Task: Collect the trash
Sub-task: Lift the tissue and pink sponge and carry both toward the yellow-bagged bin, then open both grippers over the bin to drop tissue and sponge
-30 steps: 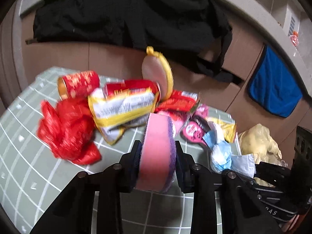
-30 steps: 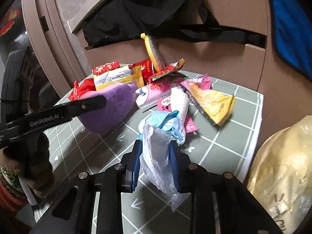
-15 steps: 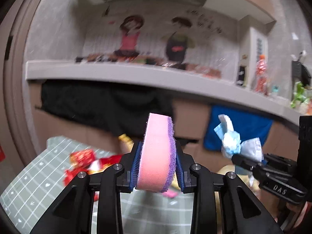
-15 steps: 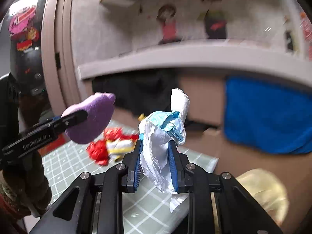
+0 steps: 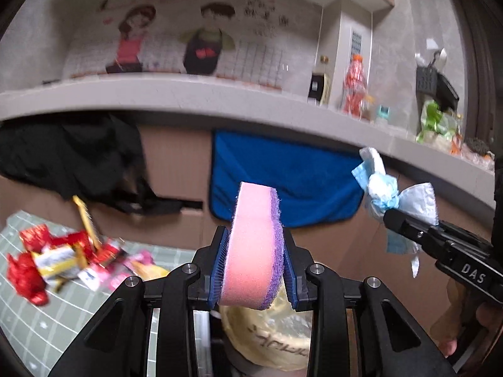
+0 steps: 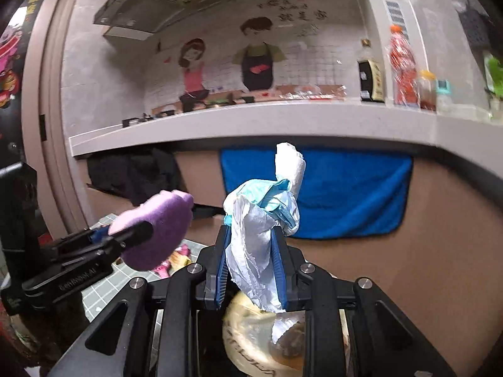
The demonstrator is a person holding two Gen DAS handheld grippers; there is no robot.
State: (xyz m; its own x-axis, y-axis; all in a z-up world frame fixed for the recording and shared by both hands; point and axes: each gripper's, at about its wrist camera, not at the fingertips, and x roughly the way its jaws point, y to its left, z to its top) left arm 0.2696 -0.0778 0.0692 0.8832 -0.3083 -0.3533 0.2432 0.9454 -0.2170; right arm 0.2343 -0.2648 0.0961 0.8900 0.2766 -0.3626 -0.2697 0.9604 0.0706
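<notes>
At nine o'clock in your left wrist view, a heap of snack wrappers [image 5: 63, 260] lies on the green gridded counter [image 5: 78, 311]. At centre, your left tongs [image 5: 254, 270] are clamped on a pink and purple sponge [image 5: 251, 248], held upright in the air. Directly below, at six o'clock, sits a yellowish trash bag [image 5: 270, 339]. At three o'clock, your right tongs [image 6: 251, 270] are closed on a crumpled white and blue tissue wad [image 6: 261, 220], raised before a blue towel [image 6: 345, 194].
</notes>
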